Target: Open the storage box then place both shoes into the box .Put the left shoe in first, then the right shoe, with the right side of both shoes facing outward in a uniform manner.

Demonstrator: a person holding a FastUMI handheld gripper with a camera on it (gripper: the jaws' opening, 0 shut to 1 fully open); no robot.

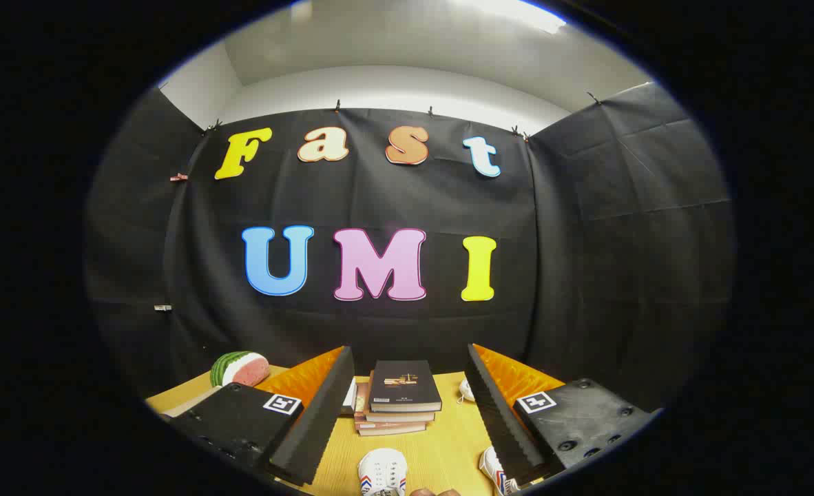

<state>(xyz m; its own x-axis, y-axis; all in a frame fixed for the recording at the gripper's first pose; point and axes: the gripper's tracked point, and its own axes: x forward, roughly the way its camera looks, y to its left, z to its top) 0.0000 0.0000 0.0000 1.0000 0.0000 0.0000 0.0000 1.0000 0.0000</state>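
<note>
My gripper is open, its fingers spread wide above the wooden table with nothing between them. Below and between the fingers lies a white shoe with red and blue stripes, toe toward me. A second white shoe lies close against the inner side of the right finger, partly cut off. A small white piece peeks out behind the right finger; I cannot tell what it is.
A stack of books, dark cover on top, stands on the table beyond the fingers. A watermelon slice rests at the far left of the table by the black cloth wall.
</note>
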